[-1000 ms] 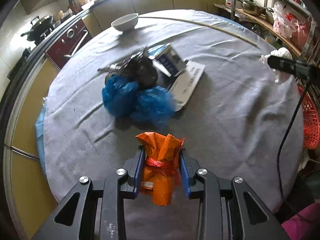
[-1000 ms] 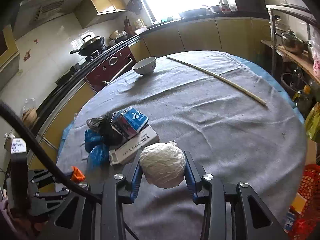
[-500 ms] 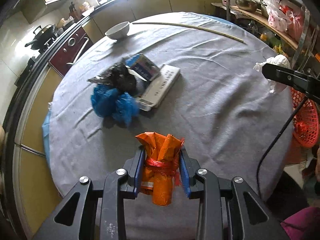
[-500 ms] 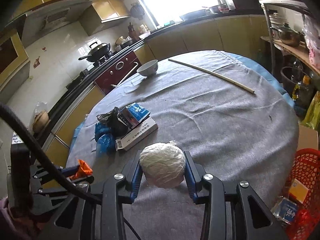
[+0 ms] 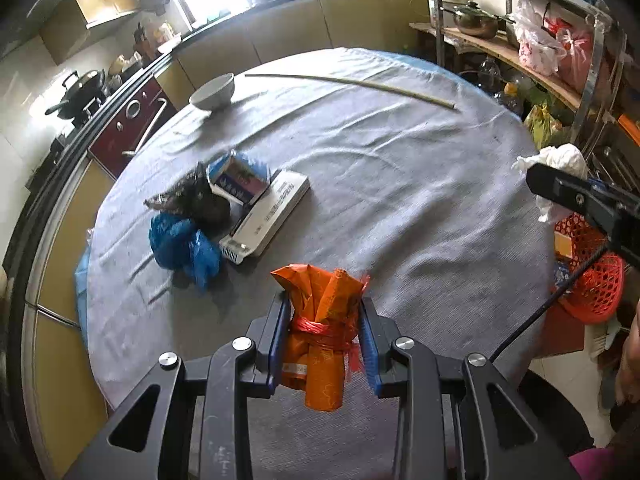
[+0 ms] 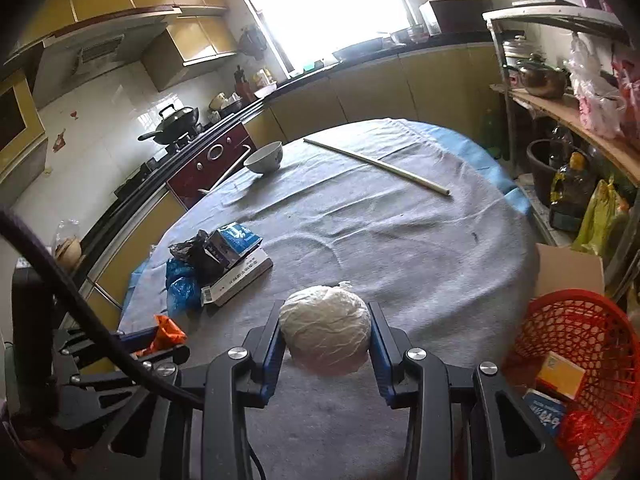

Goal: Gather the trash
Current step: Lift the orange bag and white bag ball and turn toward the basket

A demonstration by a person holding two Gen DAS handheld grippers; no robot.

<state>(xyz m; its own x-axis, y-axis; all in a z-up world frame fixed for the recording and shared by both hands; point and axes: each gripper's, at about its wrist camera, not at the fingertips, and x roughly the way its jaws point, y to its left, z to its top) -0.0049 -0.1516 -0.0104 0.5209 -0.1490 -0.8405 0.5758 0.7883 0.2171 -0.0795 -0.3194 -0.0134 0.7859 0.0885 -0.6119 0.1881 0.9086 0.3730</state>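
Left tongs (image 5: 325,332) clench an orange wrapper bundle (image 5: 322,334) (tied with red string) held above the grey-clothed table (image 5: 400,208). Right tongs (image 6: 326,336) clamp a white crumpled plastic ball (image 6: 325,330). Ahead-left of both lies a heap: blue bag (image 5: 182,244), black bag (image 5: 204,202), cartons. Red basket (image 6: 580,364) sits right of the right tongs, below the table edge.

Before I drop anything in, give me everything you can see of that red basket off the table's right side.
The red basket is an open plastic lattice with a round rim, standing below the table edge at its right side, mouth up and tilted toward the camera. It already holds a yellow-orange box, a blue-and-white carton and something red. A brown cardboard box stands just behind it. Neither gripper touches it.
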